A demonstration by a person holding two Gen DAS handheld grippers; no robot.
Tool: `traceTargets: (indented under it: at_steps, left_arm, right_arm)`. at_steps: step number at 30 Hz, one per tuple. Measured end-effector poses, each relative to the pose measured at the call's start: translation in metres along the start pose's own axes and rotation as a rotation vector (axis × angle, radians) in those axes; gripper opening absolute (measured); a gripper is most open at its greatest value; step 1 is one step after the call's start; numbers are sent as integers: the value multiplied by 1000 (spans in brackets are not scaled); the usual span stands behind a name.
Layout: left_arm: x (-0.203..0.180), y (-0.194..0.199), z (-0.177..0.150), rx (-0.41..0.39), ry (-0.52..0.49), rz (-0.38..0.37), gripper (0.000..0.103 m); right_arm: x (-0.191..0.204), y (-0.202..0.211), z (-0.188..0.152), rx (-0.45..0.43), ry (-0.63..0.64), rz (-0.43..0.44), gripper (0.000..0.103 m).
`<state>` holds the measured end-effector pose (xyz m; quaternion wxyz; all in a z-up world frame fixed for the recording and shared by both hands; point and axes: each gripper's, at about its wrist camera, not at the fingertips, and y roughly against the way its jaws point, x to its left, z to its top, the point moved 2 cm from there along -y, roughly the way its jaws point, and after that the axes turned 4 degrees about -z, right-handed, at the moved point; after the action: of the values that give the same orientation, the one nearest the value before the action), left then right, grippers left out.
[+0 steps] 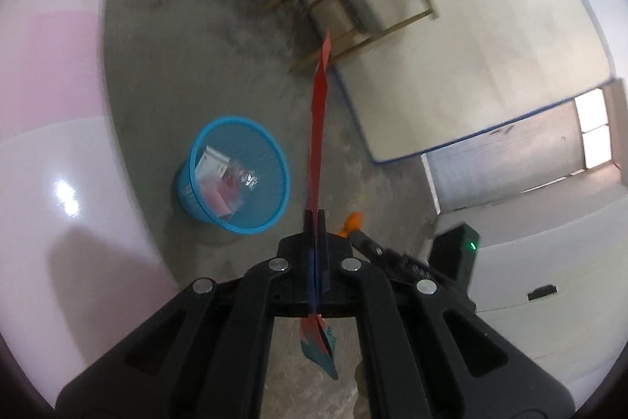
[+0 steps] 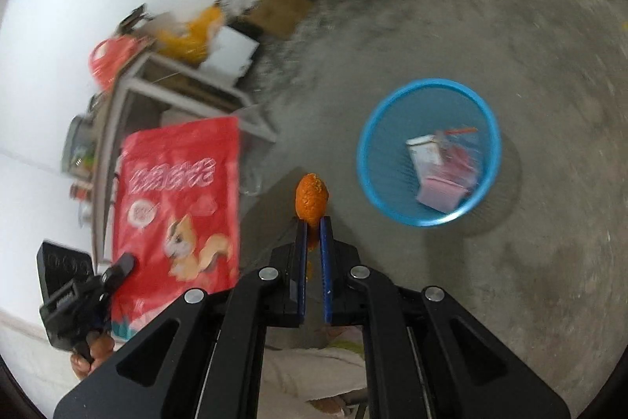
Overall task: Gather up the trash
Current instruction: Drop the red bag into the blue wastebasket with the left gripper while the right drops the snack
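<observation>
Pinching orange peel [image 2: 311, 200], right tool [image 2: 313, 222] hangs left of blue basket [image 2: 429, 93]

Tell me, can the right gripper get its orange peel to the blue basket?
Probably yes. The right gripper is shut on the orange peel, and the blue basket stands open-topped on bare floor ahead of it, with nothing between. It is not over the basket yet.

Flat red snack bag [image 2: 178, 218] hangs upright, clamped; orange peel [image 2: 311, 200] pinched; blue mesh bin [image 2: 428, 152] on concrete floor holds wrappers
</observation>
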<state>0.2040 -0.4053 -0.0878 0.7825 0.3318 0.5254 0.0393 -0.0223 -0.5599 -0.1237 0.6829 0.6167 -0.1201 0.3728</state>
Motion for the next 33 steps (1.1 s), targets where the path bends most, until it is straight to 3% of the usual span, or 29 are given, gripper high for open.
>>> traceTargets:
  at_steps: [5, 6, 7, 8, 9, 12, 18, 23, 26, 27, 29, 30, 33]
  left_arm:
    - [14, -80, 34, 70, 70, 61, 0]
    - [20, -97, 36, 93, 82, 98, 11]
    - [27, -113, 38, 124, 96, 152, 29]
    - [35, -125, 39, 146, 110, 186, 38]
    - [43, -133, 41, 156, 121, 203, 42]
    - [55, -138, 41, 161, 145, 247, 42]
    - [45, -95, 38, 80, 106, 240, 43]
    - [19, -16, 25, -35, -17, 278, 50]
    - [-1, 37, 8, -111, -108, 310, 57]
    - [-6, 47, 4, -129, -125, 320, 59]
    - [-14, 78, -14, -183, -169, 326, 64]
    - [-15, 91, -22, -203, -182, 334, 67]
    - [-10, 131, -55, -259, -205, 364, 72]
  right_arm:
    - [-31, -16, 9, 15, -71, -40, 7]
    - [-37, -18, 10, 18, -81, -46, 7]
    - [-41, -21, 11, 20, -90, -51, 7]
    - [-48, -24, 13, 19, -98, -61, 7]
    - [-53, -26, 11, 21, -105, -70, 7]
    - [-65, -36, 10, 36, -129, -81, 7]
    - [-80, -56, 12, 68, -140, -114, 7]
    - [-67, -71, 33, 69, -96, -122, 7]
    - [-55, -87, 53, 61, -38, -169, 10]
    - [-54, -93, 59, 62, -29, -197, 12]
    - [-55, -110, 71, 64, 1, -268, 29]
    - [-56, -116, 75, 61, 12, -307, 33]
    - [-62, -127, 79, 64, 38, -369, 34]
